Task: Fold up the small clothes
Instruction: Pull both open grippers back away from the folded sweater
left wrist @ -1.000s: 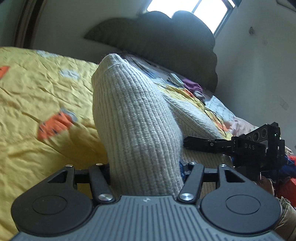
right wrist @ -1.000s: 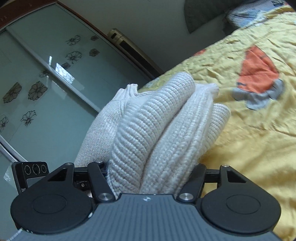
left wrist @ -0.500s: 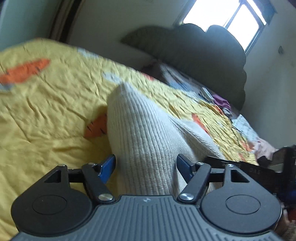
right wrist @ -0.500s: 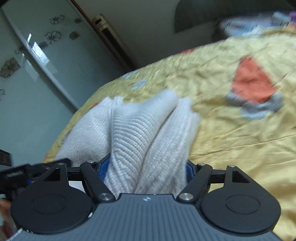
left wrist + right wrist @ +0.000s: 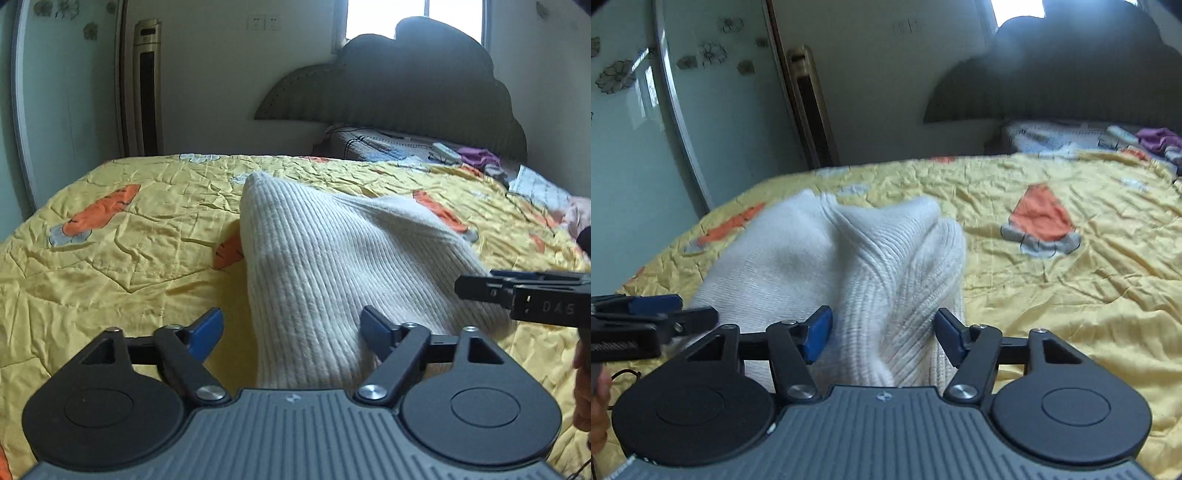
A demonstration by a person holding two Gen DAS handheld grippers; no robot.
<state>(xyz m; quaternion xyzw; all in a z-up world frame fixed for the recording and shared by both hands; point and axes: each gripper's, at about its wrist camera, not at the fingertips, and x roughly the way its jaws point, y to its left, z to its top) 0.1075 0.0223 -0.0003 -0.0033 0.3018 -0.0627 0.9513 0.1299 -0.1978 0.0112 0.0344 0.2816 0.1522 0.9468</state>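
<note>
Cream ribbed-knit sweater (image 5: 317, 258) bunched up in soft, rounded ridges on a crinkly yellow quilted bedspread (image 5: 110, 258) with orange carrot patches, shiny satin-ish fabric full of creases.

Left gripper (image 5: 293, 330): blue pads spread wide and opening, chunky rib of the knit running straight ahead between them, clear gap at the left pad, right pad just beside the fabric, not pinching. Fuzzy yarn, vertical ribs, folded edge peaking further ahead like a little hill. Black bar of the other tool poking in from the right.

Right gripper (image 5: 882, 334): blue pads apart and closing in, two fat folds of the same knit sitting between them, tighter ribbing there and a smoother, flatter knit panel off to the left. Pads look close to the fabric on both sides, no real squeeze visible. Bit blurry overall.

Far ahead of both: dark scalloped cloud-shaped padded headboard (image 5: 406, 85), tall gold-trimmed floor air conditioner (image 5: 146, 88) off to the left, frosted glass wardrobe door with flower outlines (image 5: 628, 110).
</note>
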